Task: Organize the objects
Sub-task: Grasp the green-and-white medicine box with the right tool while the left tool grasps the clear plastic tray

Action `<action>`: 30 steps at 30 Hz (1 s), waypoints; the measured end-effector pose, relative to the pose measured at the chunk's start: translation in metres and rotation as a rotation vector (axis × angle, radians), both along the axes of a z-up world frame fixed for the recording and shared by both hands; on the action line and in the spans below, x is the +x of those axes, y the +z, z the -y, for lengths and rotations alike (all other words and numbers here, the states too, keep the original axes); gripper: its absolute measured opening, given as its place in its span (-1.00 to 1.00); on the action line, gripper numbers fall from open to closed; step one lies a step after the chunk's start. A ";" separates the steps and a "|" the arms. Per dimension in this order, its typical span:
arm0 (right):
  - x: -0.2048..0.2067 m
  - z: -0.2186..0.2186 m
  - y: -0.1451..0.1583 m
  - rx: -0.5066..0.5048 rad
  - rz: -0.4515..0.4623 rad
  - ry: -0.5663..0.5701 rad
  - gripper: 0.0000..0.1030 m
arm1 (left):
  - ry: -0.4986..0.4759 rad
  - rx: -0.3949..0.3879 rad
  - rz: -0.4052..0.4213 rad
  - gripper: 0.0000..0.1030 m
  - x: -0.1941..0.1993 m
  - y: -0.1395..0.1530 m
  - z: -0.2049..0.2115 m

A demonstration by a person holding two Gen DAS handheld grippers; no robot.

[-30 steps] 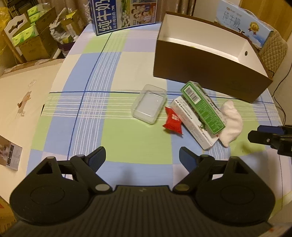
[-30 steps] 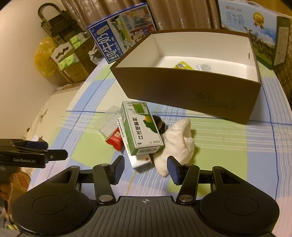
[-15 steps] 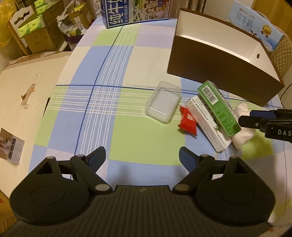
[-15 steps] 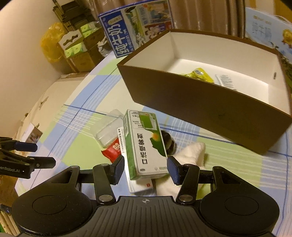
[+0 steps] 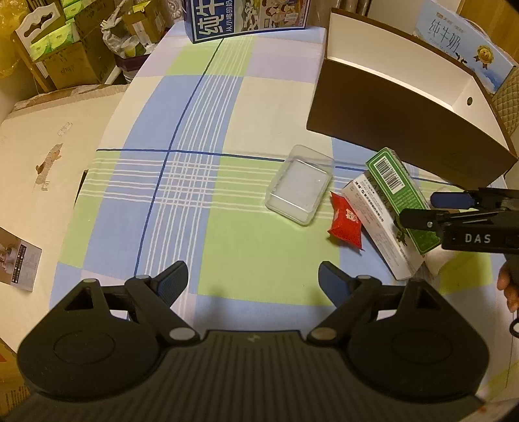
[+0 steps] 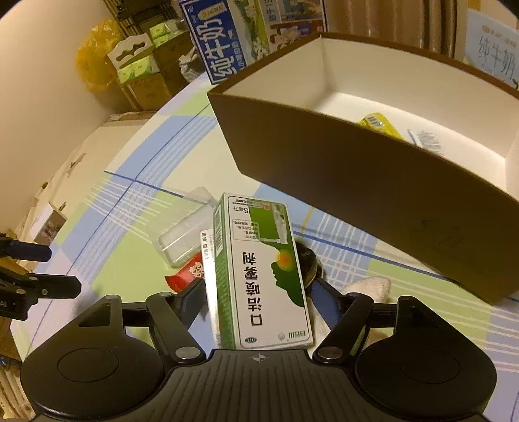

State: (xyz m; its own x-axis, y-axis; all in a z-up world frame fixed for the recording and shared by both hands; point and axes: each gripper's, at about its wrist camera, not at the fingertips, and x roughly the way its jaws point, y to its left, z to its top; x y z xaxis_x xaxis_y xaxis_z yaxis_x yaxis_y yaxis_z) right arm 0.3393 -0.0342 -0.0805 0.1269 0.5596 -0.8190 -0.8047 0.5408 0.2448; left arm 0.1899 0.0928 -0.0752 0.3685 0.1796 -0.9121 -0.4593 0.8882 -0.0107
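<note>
A green and white medicine box lies on a second white box on the checked tablecloth. My right gripper is open with one finger on each side of the green box; whether the pads touch it I cannot tell. It also shows in the left wrist view. Beside the boxes lie a red snack packet, a clear plastic case, a white cloth and a dark round object. My left gripper is open and empty over the near tablecloth.
A brown open box with a white inside stands behind the pile and holds a yellow packet. Blue milk cartons stand at the table's far edge. Cardboard boxes sit off the table at left.
My right gripper has moved forward and down until its fingers sit either side of the green box. My left gripper has drifted left and back a little.
</note>
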 end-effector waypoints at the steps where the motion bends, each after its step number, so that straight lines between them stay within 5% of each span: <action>1: 0.001 -0.002 -0.003 -0.005 0.001 0.001 0.35 | -0.001 0.000 -0.002 0.65 0.001 -0.001 0.000; 11: 0.012 -0.014 -0.011 -0.001 0.003 0.009 0.34 | -0.015 -0.001 0.004 0.65 0.014 -0.006 -0.003; 13: 0.012 -0.014 -0.009 0.009 0.019 0.013 0.14 | -0.018 -0.002 0.007 0.65 0.015 -0.006 -0.003; 30: 0.012 0.006 0.021 0.072 0.071 -0.056 0.13 | -0.125 0.059 0.029 0.65 0.045 -0.024 0.000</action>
State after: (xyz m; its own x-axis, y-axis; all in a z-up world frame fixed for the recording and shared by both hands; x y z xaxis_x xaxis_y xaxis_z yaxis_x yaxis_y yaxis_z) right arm 0.3517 -0.0402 -0.0595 0.2161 0.6072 -0.7646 -0.7906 0.5684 0.2279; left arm 0.2346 0.0929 -0.0988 0.4174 0.1839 -0.8899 -0.3454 0.9379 0.0317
